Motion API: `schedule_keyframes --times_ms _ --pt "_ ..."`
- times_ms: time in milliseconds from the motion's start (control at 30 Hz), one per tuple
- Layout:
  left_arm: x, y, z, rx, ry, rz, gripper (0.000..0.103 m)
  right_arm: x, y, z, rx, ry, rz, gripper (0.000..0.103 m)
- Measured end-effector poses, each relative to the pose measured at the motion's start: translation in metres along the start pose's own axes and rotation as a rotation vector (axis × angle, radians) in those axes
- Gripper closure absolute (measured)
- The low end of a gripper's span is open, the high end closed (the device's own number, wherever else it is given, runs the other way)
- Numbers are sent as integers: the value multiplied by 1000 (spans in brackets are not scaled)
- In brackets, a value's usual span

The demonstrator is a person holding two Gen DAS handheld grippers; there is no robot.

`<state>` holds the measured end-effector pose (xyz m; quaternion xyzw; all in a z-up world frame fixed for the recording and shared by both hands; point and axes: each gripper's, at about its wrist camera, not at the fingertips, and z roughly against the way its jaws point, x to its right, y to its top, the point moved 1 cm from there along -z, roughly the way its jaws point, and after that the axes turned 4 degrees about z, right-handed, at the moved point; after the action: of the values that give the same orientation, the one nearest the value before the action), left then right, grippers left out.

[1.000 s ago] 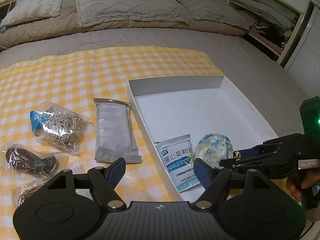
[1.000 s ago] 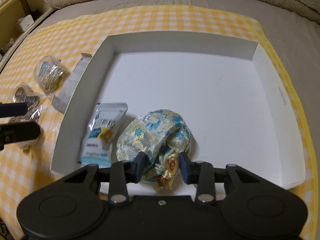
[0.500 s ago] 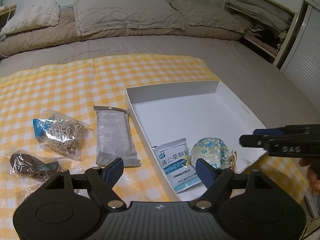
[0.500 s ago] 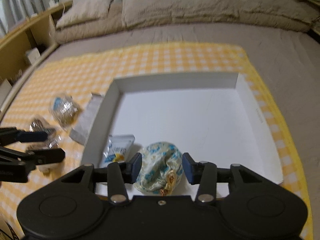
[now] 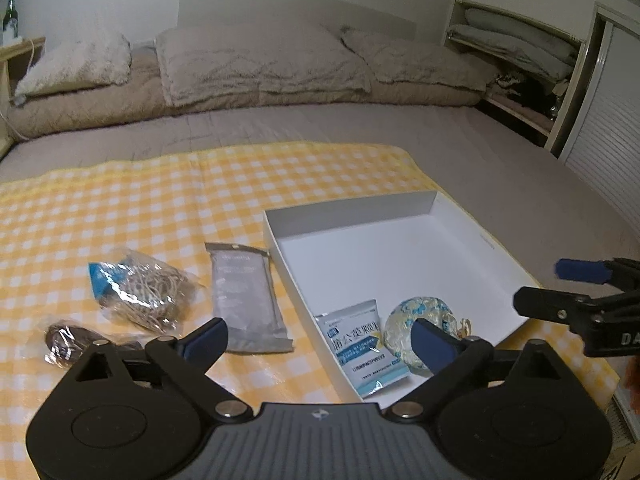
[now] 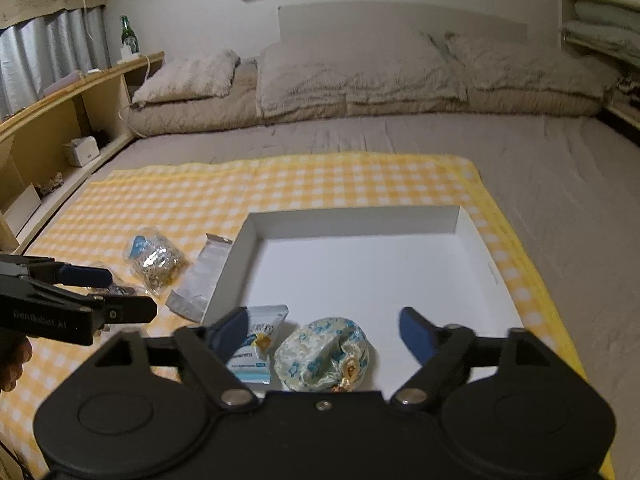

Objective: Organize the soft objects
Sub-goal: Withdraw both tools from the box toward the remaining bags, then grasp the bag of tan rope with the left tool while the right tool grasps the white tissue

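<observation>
Checkered cloth point(image 5: 168, 200) carries the white box point(image 5: 352, 208) — both hand-held grippers, left point(image 5: 320, 336) and right point(image 6: 324, 326), spread, grasping nothing.

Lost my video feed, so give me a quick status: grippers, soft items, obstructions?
Both hand-held grippers open, empty: left, right. Floral pouch and sachet in white box. Grey pack, two bags still on cloth. Nothing blocking.

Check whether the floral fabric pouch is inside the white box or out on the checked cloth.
Inside. The floral fabric pouch lies on the floor of the shallow white cardboard box, beside a white-and-blue sachet, near the front wall.
</observation>
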<state>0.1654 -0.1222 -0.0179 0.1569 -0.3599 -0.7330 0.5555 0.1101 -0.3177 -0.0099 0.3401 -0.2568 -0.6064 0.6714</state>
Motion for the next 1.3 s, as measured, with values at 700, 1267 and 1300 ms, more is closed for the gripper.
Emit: schedule_keyframes --times_ms 700,1267,1300 --pt "-76 12 47 166 183 28 0 -42 23 -6 108 11 82 0" --pt "-147 7 44 65 304 192 0 -117 40 -39 77 158 188 0" --pt "-149 6 41 49 305 196 0 -122 39 -42 70 170 194 0"
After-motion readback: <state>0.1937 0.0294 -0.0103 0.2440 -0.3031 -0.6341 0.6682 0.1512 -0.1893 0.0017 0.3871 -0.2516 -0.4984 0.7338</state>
